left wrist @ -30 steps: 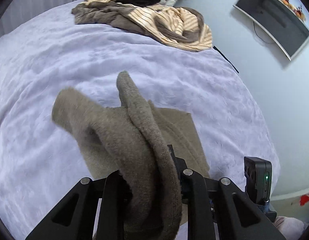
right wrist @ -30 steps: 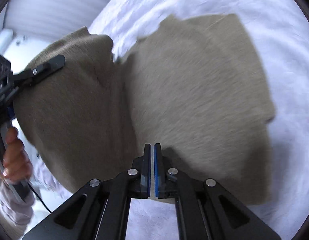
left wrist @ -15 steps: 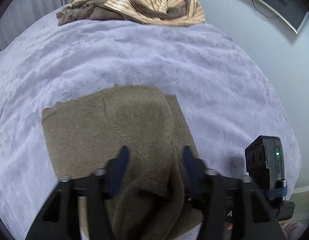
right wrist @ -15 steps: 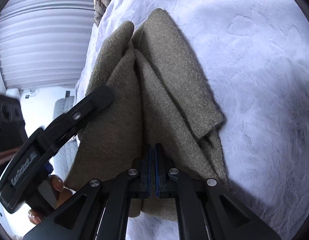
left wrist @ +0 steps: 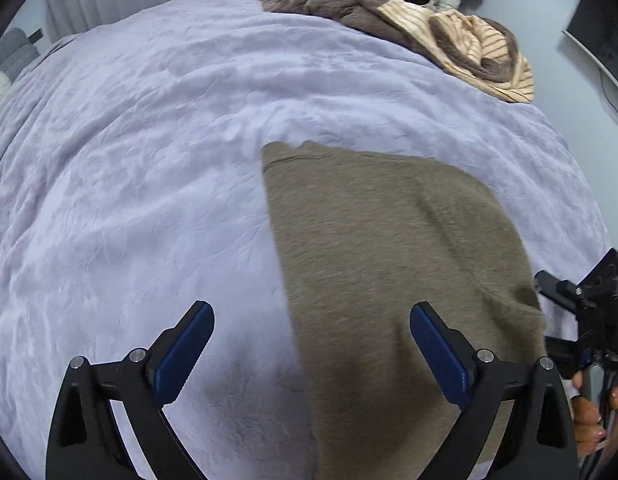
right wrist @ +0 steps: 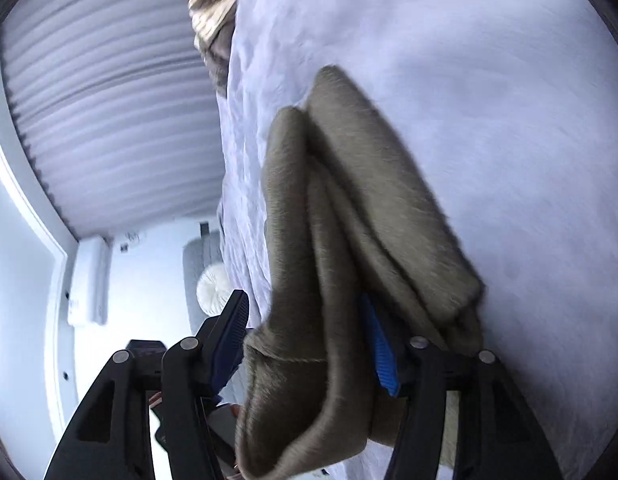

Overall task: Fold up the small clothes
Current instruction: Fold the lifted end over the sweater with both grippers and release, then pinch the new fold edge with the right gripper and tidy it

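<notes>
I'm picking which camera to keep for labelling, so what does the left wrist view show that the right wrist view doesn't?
Only the left wrist view shows the brown garment lying spread flat as a whole on the lilac bedspread, the left claw open above it holding nothing, and a dark screen on the wall. Only the right wrist view shows the garment's stacked folded layers edge-on, the right claw open around them, and white pleated curtains. Both show the garment, the bedspread and the striped clothes pile.
</notes>
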A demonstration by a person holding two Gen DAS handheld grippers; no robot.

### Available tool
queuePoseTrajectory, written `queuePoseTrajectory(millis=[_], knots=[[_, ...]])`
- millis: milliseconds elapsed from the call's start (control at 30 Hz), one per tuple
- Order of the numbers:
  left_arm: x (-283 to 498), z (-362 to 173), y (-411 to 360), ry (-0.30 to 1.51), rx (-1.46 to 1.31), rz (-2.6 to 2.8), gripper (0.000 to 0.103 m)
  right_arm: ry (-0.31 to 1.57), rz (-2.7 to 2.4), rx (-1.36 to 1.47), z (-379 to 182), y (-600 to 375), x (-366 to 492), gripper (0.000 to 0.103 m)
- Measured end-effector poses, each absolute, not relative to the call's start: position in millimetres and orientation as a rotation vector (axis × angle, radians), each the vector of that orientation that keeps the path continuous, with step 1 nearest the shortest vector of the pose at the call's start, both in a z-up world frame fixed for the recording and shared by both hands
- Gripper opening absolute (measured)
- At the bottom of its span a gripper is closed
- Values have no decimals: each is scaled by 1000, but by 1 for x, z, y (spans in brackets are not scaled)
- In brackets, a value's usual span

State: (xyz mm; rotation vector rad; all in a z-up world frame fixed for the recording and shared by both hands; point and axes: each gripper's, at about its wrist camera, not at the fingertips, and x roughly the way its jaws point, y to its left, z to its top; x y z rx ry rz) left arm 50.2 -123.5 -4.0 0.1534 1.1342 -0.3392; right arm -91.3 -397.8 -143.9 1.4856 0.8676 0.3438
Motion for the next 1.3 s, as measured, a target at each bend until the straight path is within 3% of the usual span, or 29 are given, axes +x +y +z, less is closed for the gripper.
queuePoseTrajectory(millis=[133, 200, 233, 267, 333, 467, 600, 633, 667, 833, 867, 900, 1167, 1300], knots=[[57, -19, -106, 1141, 160, -287, 99, 996, 361, 1268, -120, -398, -54, 63], [62, -26, -102, 1153, 135, -270, 99, 1065, 329, 1132, -115, -394, -33, 56], [65, -28, -100, 1166, 113, -272, 99, 1102, 295, 1054, -112, -393, -25, 29], [66, -28, -100, 1174, 101, -271, 99, 1138, 256, 949, -106, -389, -16, 14], [65, -23, -102, 1155, 95, -281, 99, 1063, 267, 791, -78, -380, -25, 13], [61, -23, -124, 1127, 158, -347, 99, 876, 280, 759, -38, -392, -36, 13], [62, -43, -141, 1161, 204, -375, 100, 1016, 157, 812, -87, -417, -38, 15], [62, -44, -141, 1162, 200, -376, 100, 1029, 139, 827, -96, -422, -36, 26], [62, -43, -140, 1161, 195, -376, 100, 1013, 128, 864, -101, -430, -42, 29], [59, -33, -134, 1132, 259, -339, 100, 1035, 12, 821, -91, -449, -60, 31], [57, -29, -131, 1118, 281, -319, 100, 1056, -36, 781, -87, -447, -58, 42], [55, -26, -127, 1117, 287, -311, 100, 1071, -64, 750, -82, -449, -64, 47], [30, -18, -118, 1189, 253, -426, 100, 989, 81, 801, -33, -432, -109, 48], [15, -30, -120, 1305, 165, -508, 100, 1087, 124, 758, -44, -398, -119, 47]])
